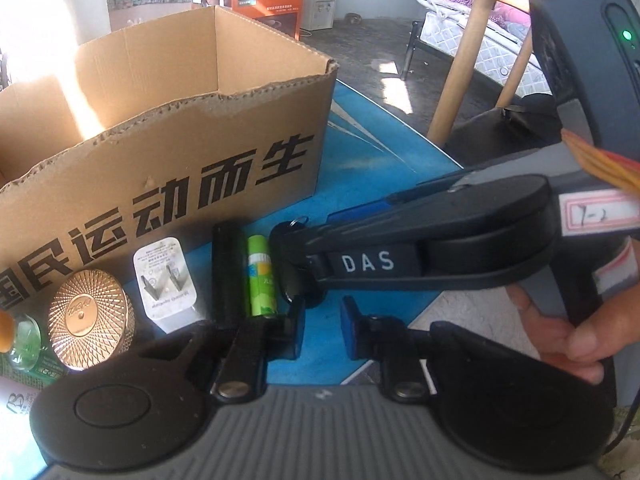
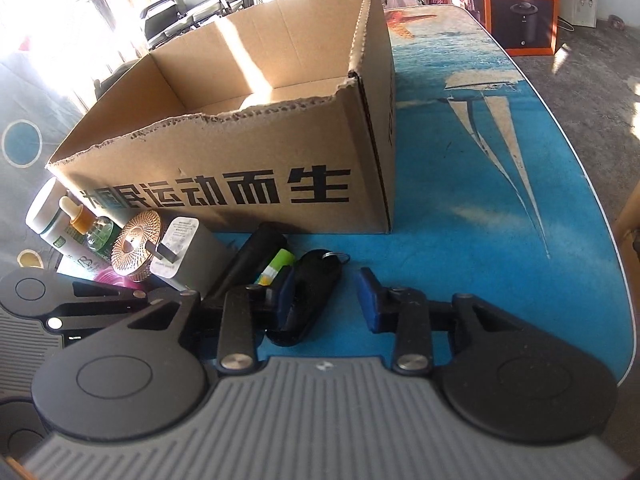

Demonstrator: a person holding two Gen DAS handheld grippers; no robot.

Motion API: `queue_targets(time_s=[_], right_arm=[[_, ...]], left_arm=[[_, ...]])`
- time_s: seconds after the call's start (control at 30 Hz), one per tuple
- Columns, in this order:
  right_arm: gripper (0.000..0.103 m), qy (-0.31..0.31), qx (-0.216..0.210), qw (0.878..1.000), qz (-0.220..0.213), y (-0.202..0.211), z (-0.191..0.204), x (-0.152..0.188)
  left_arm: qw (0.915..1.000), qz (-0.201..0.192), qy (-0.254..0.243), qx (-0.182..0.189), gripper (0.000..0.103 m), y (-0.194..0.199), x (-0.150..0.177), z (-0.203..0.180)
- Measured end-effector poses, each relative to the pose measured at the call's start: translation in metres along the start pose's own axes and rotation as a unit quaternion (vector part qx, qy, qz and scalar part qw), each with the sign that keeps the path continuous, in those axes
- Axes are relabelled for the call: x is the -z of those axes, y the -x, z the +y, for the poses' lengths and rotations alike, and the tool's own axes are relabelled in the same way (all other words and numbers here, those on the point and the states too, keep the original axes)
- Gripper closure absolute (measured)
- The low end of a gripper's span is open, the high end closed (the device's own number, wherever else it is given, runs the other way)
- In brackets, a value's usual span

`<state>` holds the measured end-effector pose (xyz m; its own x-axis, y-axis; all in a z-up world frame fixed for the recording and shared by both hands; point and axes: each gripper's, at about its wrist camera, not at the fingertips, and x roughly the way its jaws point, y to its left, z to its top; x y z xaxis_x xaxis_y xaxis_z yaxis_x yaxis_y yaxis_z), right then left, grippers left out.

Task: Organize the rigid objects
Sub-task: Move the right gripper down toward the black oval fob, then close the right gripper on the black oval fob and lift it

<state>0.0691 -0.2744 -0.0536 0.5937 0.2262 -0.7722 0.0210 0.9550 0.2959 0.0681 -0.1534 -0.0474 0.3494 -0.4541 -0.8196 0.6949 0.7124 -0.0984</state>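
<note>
The left gripper [image 1: 323, 332] had its blue pads [image 1: 297, 334] drawn in to a narrow gap, gripping nothing, above the blue tabletop [image 1: 360, 168]. The right gripper [image 2: 326, 300] stood released. A black key fob [image 2: 316, 280] lay between its jaws against the left-hand pad and clear of the other. Just beside the fob lay a green tube [image 1: 261, 276], a black cylinder [image 1: 228, 272], a white charger plug [image 1: 166, 280] and a gold-lidded jar [image 1: 86, 316]. All sat in a row before the open cardboard box [image 2: 240, 152]. A hand [image 1: 568, 340] held the right gripper's handle.
</note>
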Motion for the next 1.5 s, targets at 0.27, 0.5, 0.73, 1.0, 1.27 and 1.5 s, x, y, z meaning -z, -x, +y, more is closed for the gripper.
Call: queue_targets(time_s=[0.27,0.5,0.73,1.0,1.27,1.5], right_arm=[[0.07,-0.006,0.005,1.0,0.01,0.006,-0.01,0.0],[0.07,-0.032,0.008,0.999,0.011,0.008,-0.025,0.001],[0.07,-0.065,-0.022,0.998,-0.001,0.014,-0.036,0.003],[0.069,-0.111,-0.058,0.992,-0.003,0.017,-0.055,0.007],[0.069,-0.136,-0.099,0.985,0.023,0.005,-0.057,0.005],[0.075,-0.14,-0.123,0.982,0.04,-0.008,-0.047,0.001]], left_arm=[[0.9996,-0.013,-0.025,-0.002,0.063,-0.004,-0.006,-0.009],[0.9996,-0.009,-0.025,-0.012,0.057,-0.016,-0.014,-0.012],[0.999,-0.001,-0.031,-0.031,0.051,-0.028,-0.022,-0.017],[0.9988,0.001,-0.024,-0.042,0.048,-0.039,-0.028,-0.019],[0.9993,0.001,-0.015,-0.035,0.05,-0.046,-0.031,-0.016],[0.9993,-0.005,-0.012,-0.036,0.059,-0.044,-0.03,-0.013]])
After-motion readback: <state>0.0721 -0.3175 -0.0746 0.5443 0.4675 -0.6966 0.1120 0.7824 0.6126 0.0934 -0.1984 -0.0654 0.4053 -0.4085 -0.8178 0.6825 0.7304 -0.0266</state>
